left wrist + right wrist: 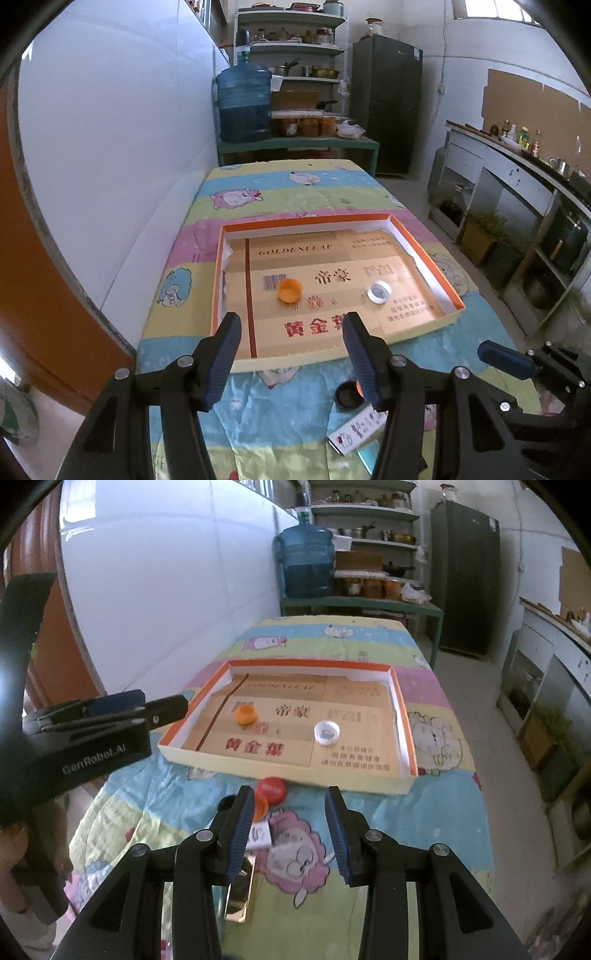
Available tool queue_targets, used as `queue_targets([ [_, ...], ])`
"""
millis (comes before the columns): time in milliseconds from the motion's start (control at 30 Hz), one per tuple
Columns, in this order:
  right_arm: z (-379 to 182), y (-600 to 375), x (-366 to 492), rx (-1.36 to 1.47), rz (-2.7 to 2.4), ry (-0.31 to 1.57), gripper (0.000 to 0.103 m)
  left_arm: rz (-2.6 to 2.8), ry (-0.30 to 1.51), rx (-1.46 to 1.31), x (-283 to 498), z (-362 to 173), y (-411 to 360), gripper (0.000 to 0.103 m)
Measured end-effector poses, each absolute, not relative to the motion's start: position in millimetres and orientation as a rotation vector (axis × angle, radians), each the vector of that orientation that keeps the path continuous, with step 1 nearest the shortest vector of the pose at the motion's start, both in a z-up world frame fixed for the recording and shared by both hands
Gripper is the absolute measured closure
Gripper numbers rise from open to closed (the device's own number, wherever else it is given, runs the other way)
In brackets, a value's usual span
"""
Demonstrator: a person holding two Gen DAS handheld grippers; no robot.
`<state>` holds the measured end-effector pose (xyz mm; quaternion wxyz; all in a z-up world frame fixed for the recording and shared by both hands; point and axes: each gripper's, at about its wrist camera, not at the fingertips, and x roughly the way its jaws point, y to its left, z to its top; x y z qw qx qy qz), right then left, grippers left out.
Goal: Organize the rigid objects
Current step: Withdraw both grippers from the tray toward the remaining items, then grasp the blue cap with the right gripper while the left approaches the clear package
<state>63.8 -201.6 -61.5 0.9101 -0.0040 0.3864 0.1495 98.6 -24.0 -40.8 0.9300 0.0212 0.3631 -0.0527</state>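
Observation:
A shallow orange-rimmed cardboard tray (306, 221) (332, 777) lies on the cartoon-sheep cloth. Inside it sit an orange cap (289, 290) (246, 715) and a white cap (378, 291) (327, 732). My left gripper (291, 321) hangs open and empty over the tray's near wall. My right gripper (290, 797) is open and empty above the cloth in front of the tray. Close before it lie a red cap (272, 789), another orange cap (261, 808), a black cap (347, 394), a small white box (260, 834) (356, 430) and a gold box (240, 897).
The table cloth (280, 192) ends at a white wall on the left and open floor on the right. Behind stand a blue water jug (243, 107), shelves (295, 48), a dark fridge (388, 99) and a counter (517, 173). A hand (22, 867) holds the left gripper.

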Motion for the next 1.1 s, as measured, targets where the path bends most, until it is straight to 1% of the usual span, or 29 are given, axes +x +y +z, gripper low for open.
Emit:
queue_targets([
  [700,-79.3,-187.3,-20.1,-0.106,0.368,0.831,0.062,-0.183,0.799,0.016,26.8,-60.5,-16.9,0.046],
  [1100,-109.1,-181.3,-47.4,-0.117,0.408,0.894,0.062,-0.237,0.839,-0.017,-6.1,-80.6,-21.9,0.046],
])
